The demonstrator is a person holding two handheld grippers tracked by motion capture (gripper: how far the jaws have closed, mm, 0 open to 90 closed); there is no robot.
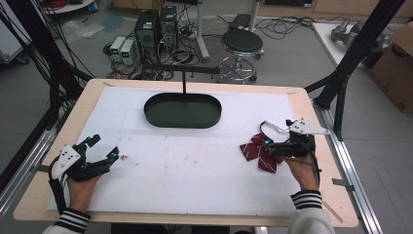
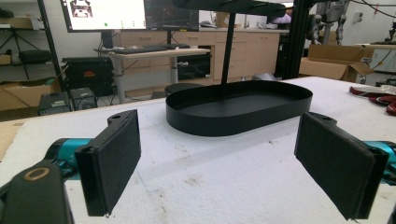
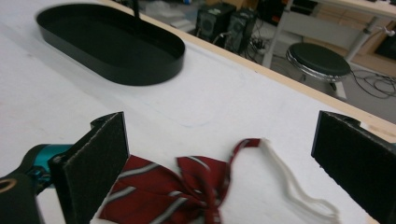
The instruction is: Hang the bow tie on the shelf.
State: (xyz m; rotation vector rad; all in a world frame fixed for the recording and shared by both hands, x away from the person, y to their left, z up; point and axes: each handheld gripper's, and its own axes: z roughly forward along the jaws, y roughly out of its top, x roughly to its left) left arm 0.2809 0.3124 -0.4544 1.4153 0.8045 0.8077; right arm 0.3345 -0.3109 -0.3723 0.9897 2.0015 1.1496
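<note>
Right now I count two claws, one bow tie and one tray on my tabletop (image 1: 195, 170). My right claw (image 1: 269, 146) sits over the bow tie (image 1: 255, 153) near the right edge of the white mat; in the right gripper view its two black pads (image 3: 93, 163) stand wide apart, open, with the tie (image 3: 163, 196) lying flat between and below them, gripped by nothing. The tie is dark red with pale stripes, and one white elastic strap (image 3: 294, 186) loops away from its knot toward the right pad. My left claw (image 1: 102, 148) rests at the left side of the mat, well apart from the tie, its jaws also spread open and empty; in the left gripper view both pads (image 2: 112, 163) frame bare mat. One black oval tray (image 1: 182, 110) sits at the far middle of the mat, with a single thin black post rising from it. Beyond the tabletop I see one round stool (image 1: 242, 41) and two dark computer towers (image 1: 157, 27) on the floor.
</note>
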